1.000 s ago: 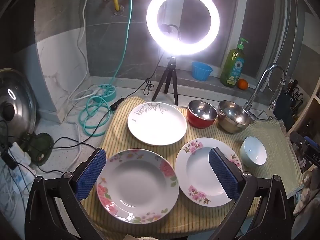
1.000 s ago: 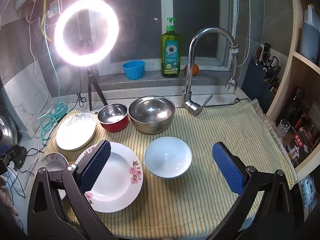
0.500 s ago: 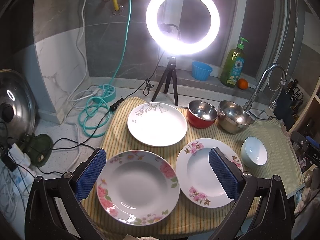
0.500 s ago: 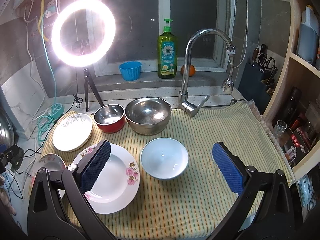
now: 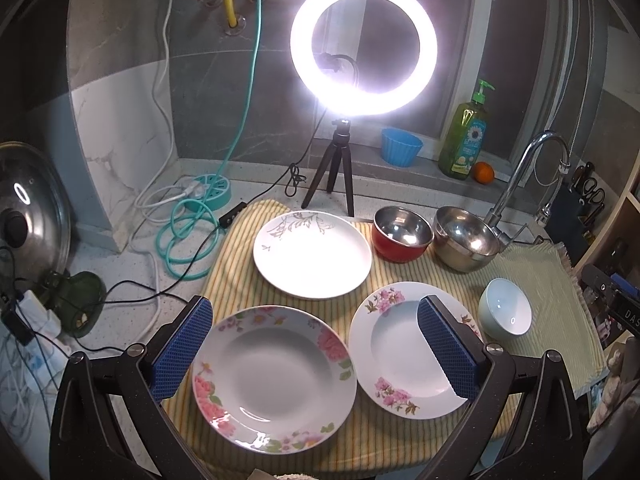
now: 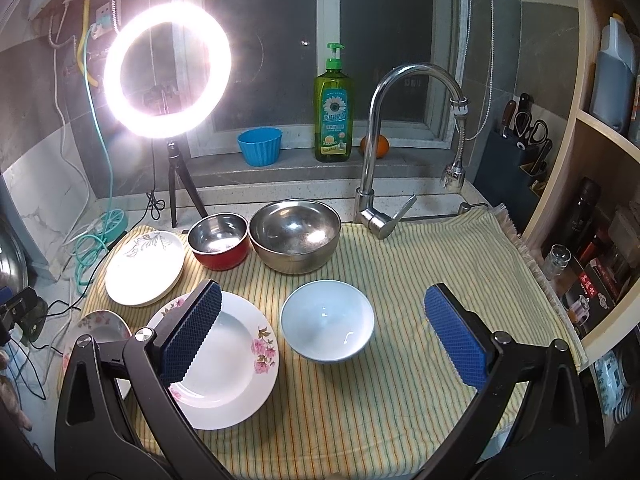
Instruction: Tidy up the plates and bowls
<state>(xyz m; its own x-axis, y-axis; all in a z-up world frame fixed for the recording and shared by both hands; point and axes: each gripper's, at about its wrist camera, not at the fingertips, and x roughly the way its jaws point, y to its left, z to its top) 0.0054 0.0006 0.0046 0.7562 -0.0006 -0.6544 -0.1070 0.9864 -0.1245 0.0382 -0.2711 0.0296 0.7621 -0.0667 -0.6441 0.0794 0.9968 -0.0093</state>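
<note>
On a striped cloth [image 5: 360, 432] lie a deep pink-flower plate [image 5: 274, 374], a smaller pink-flower plate [image 5: 400, 344] [image 6: 224, 360], a white plate with grey leaves [image 5: 312, 254] [image 6: 144, 268], a red steel-lined bowl [image 5: 402, 232] [image 6: 219, 240], a large steel bowl [image 5: 464, 238] [image 6: 295, 234] and a white bowl [image 5: 506, 312] [image 6: 327, 326]. My left gripper [image 5: 320, 348] is open and empty above the two flower plates. My right gripper [image 6: 324, 336] is open and empty above the white bowl.
A lit ring light on a tripod [image 5: 364, 46] stands behind the plates. A tap [image 6: 384, 152] rises behind the steel bowl. Cables and a teal hose [image 5: 188, 236] lie left of the cloth. A pot lid [image 5: 28, 208] is far left. Shelves [image 6: 600, 208] stand to the right.
Both grippers have drifted slightly, so the dishes shift a little in view. No dish has moved and both grippers stay open.
</note>
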